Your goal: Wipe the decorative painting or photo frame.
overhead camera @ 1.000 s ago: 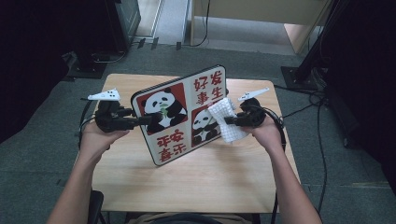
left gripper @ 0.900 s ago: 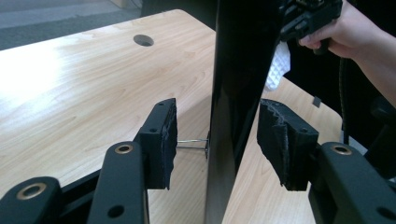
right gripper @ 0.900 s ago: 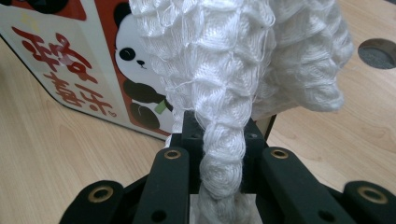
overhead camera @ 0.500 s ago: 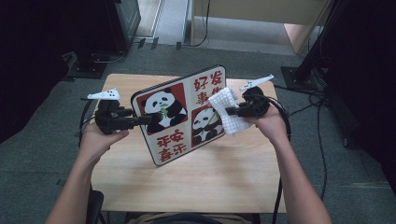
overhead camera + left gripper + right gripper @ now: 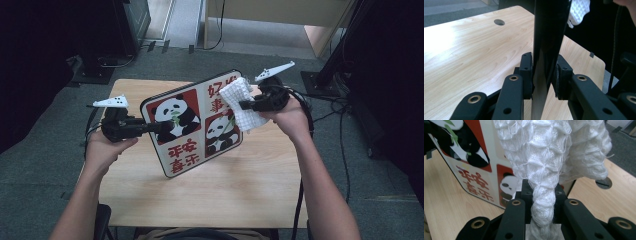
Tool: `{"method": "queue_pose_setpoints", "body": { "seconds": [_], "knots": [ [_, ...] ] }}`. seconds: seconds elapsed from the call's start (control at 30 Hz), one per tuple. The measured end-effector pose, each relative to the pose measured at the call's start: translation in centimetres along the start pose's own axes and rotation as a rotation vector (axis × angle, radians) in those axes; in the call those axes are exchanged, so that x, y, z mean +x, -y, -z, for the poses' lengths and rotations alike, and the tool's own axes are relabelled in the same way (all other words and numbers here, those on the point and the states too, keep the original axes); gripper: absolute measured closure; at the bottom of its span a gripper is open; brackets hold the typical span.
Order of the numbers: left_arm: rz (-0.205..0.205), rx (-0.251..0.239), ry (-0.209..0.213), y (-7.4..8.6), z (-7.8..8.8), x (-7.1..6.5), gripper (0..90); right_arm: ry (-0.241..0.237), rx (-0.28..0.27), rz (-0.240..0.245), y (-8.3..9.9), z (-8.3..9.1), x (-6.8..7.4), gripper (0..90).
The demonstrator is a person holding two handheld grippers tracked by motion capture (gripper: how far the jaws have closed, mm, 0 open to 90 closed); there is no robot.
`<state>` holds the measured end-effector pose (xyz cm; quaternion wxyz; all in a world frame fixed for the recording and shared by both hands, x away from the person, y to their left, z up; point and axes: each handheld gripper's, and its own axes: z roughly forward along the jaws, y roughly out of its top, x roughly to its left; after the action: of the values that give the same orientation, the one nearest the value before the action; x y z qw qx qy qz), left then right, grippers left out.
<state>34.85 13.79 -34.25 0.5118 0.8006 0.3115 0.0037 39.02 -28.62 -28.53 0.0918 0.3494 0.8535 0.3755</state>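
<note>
A square board (image 5: pixel 192 125) with panda pictures and red panels stands tilted above the wooden table (image 5: pixel 240 190). My left gripper (image 5: pixel 162 126) grips its left edge. In the left gripper view the dark board edge (image 5: pixel 549 30) sits between the pads of that gripper (image 5: pixel 544 72), whose jaws have just been closing onto it. My right gripper (image 5: pixel 245 105) is shut on a white waffle-weave cloth (image 5: pixel 240 97), pressed against the board's upper right corner. In the right gripper view the bunched cloth (image 5: pixel 539 157) rises from the jaws (image 5: pixel 542 192), with the board (image 5: pixel 474 162) behind on the left.
The table has a round cable hole (image 5: pixel 499 22) and a grommet (image 5: pixel 604 183) near its corners. Black cables (image 5: pixel 345 130) trail over the grey carpet on the right. Dark equipment (image 5: pixel 125 25) stands beyond the table's far left corner.
My right gripper has risen with the cloth, sliding it from the board's right middle up to its upper right corner. The left hand and the board have stayed in place.
</note>
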Motion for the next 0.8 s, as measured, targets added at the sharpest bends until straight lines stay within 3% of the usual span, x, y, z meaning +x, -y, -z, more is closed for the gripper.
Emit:
{"method": "queue_pose_setpoints", "body": {
  "seconds": [0.3,0.33,0.37,0.43,0.47,0.53,0.73,0.8],
  "knots": [
    [0.007,0.007,-0.003,-0.2,-0.1,-0.2,71.1,-0.006,-0.014,0.031,-3.8,0.7,1.3,78.7],
    [-0.007,0.003,-0.020,-0.2,-0.1,-0.3,70.9,-0.005,-0.018,0.037,-4.1,0.8,1.4,78.7],
    [-0.053,-0.005,-0.065,-0.1,-0.2,-0.8,70.9,-0.005,-0.024,0.037,-4.8,1.0,1.7,78.7],
    [-0.060,-0.008,-0.072,-0.1,-0.2,-0.9,71.0,-0.004,-0.027,0.040,-5.1,1.2,1.9,78.7],
    [-0.019,-0.001,-0.021,-0.3,-0.2,-0.3,74.2,-0.005,-0.029,0.041,-5.8,1.3,2.1,78.7],
    [0.011,0.001,0.021,-0.3,-0.1,0.2,76.7,-0.004,-0.026,0.042,-6.3,1.4,2.3,78.7],
    [-0.009,-0.003,0.013,-0.3,-0.2,0.3,77.1,-0.004,-0.027,0.049,-7.3,0.7,2.6,78.7],
    [0.000,-0.007,0.022,-0.3,-0.2,0.4,77.2,-0.004,-0.015,0.053,-7.4,0.3,2.6,78.7]
  ]
}}
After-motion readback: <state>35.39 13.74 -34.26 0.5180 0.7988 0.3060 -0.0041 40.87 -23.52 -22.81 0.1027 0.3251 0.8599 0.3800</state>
